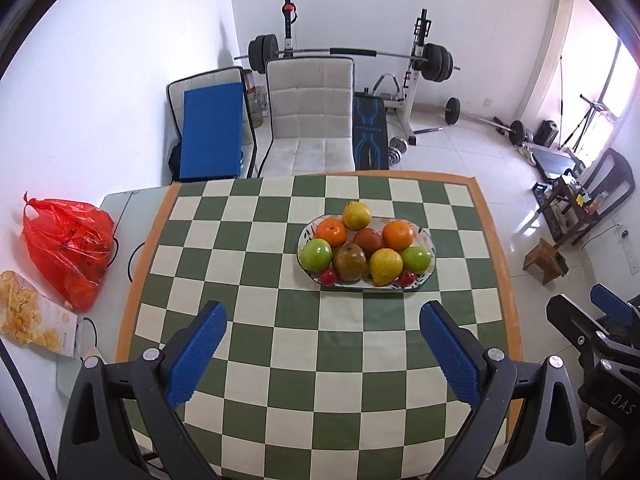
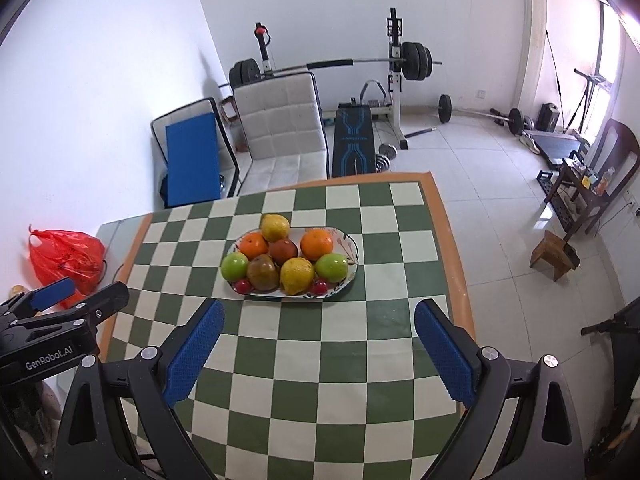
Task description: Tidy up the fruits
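An oval patterned plate (image 1: 425, 280) (image 2: 352, 250) sits on the green-and-white checked table, loaded with fruit: two oranges (image 1: 398, 235) (image 2: 316, 244), two green apples (image 1: 316, 255) (image 2: 331, 267), two yellow lemons (image 1: 385, 266) (image 2: 296, 275), a brown pear (image 1: 349, 262) (image 2: 262, 273), a dark red fruit (image 1: 368, 240) and two small red ones (image 1: 329, 276). My left gripper (image 1: 322, 336) hangs open above the table, short of the plate, with nothing between its blue pads. My right gripper (image 2: 318, 334) is open too, just short of the plate.
A red plastic bag (image 1: 68, 244) (image 2: 66, 258) and a snack box (image 1: 36, 316) lie left of the table mat. A white padded chair (image 1: 310, 120) stands behind the table, with a weight bench and barbell (image 1: 352, 54) beyond. A wooden stool (image 2: 554, 254) is on the floor right.
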Motion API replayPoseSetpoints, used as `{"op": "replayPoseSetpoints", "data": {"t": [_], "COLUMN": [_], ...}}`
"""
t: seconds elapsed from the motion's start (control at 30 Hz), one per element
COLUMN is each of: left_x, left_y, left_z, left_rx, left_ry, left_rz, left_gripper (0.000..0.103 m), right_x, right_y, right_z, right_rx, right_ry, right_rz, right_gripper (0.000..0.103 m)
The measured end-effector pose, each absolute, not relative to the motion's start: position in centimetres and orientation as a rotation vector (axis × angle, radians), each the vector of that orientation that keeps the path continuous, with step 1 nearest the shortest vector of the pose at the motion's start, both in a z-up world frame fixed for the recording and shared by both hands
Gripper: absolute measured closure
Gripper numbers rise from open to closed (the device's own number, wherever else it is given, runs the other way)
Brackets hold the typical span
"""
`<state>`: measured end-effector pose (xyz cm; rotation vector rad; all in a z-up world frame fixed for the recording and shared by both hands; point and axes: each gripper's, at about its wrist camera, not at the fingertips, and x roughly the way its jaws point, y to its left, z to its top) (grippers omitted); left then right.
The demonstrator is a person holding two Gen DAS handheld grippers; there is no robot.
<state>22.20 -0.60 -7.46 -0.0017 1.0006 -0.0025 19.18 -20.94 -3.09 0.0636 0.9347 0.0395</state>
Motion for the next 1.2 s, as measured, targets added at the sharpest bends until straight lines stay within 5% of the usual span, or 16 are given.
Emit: {"op": "replayPoseSetpoints", "data": {"t": [0.5,1.2], "left_x": [16.2,15.3], "left_y": [-0.8,-1.3], "left_z": [-2.3,-2.1], "left_rx": [0.001,-0.015], "left_ry": [0.934,0.905], "left_rz": [-0.021,-0.021], "left_gripper": [0.004,0.004], "right_x": [11.5,11.8], "right_y": [-19.7,-19.2], "right_z": [4.5,4.2], "right_rx": [0.06,0.038], "right_ry": [0.857,0.86], "right_rz": [0.082,0.089], "right_gripper": [0.005,0.002]}}
